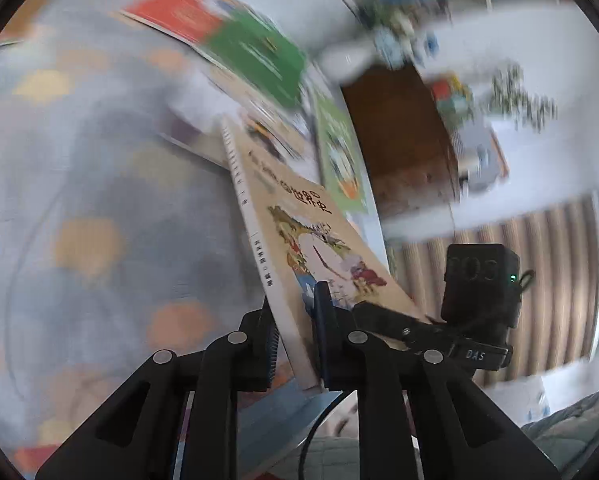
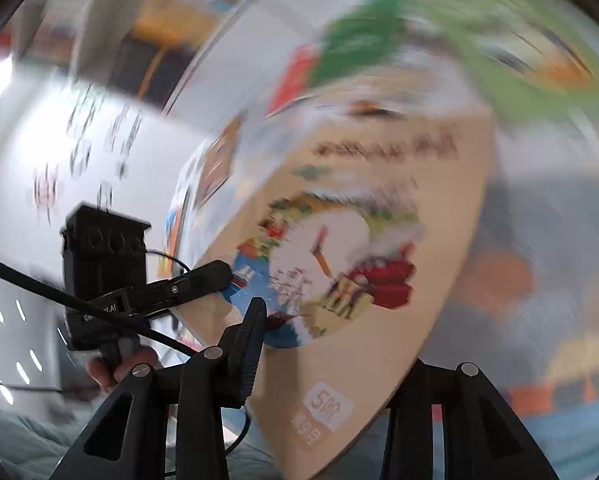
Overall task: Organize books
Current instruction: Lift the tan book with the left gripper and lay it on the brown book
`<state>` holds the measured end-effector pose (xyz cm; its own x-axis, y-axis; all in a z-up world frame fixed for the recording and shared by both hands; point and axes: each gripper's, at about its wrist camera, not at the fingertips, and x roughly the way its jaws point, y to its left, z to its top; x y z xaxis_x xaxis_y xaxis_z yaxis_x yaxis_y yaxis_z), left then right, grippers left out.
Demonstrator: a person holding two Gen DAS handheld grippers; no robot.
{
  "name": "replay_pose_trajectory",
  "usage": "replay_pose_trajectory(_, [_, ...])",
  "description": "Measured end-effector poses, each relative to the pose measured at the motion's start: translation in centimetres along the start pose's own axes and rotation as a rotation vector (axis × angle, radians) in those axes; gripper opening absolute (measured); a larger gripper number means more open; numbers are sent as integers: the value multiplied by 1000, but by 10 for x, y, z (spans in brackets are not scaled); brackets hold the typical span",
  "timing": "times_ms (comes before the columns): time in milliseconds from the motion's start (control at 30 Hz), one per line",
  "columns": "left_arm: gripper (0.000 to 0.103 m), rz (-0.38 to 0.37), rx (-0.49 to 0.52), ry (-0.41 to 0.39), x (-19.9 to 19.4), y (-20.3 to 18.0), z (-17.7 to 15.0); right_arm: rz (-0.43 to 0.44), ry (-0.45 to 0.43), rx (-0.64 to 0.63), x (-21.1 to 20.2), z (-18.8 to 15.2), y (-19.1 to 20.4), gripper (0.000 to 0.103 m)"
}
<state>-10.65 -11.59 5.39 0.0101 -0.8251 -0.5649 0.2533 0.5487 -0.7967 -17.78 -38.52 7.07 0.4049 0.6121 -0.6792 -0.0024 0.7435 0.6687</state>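
A tan picture book (image 1: 299,220) with a colourful drawing on its cover is held up on edge, spine to the left. My left gripper (image 1: 297,340) is shut on the book's near edge by the spine. In the right wrist view the same book (image 2: 359,200) fills the middle, cover toward the camera. It lies slanted between the wide jaws of my right gripper (image 2: 335,332). The left finger (image 2: 253,340) sits at the cover's lower left, and the book hides the other finger. One finger (image 2: 203,276) of the left gripper reaches the book's left edge.
Blurred red (image 1: 175,12) and green (image 1: 259,56) books and a green cartoon book (image 1: 339,156) lie beyond on a grey surface (image 1: 79,200) with orange and yellow spots. A brown wooden recess (image 1: 399,140) and a striped rug (image 1: 539,280) are on the right. A hand (image 2: 115,368) grips the left gripper's handle.
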Motion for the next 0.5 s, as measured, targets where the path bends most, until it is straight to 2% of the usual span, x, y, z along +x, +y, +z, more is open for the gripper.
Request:
replay_pose_trajectory(67, [14,-6,-70,-77,-39,29,0,11,23,-101,24,13,38,39])
replay_pose_trajectory(133, [14,40,-101,-156,-80,55,6,31,54,-167,56,22,68,39])
replay_pose_trajectory(267, [14,106,-118,-247,-136,96,31,45,92,-317,132,49,134,38])
replay_pose_trajectory(400, [14,135,-89,-330,-180,127,76,86,93,-373,185,96,178,38])
replay_pose_trajectory(500, [15,150,-82,-366,-198,151,119,97,95,-340,224,135,198,39])
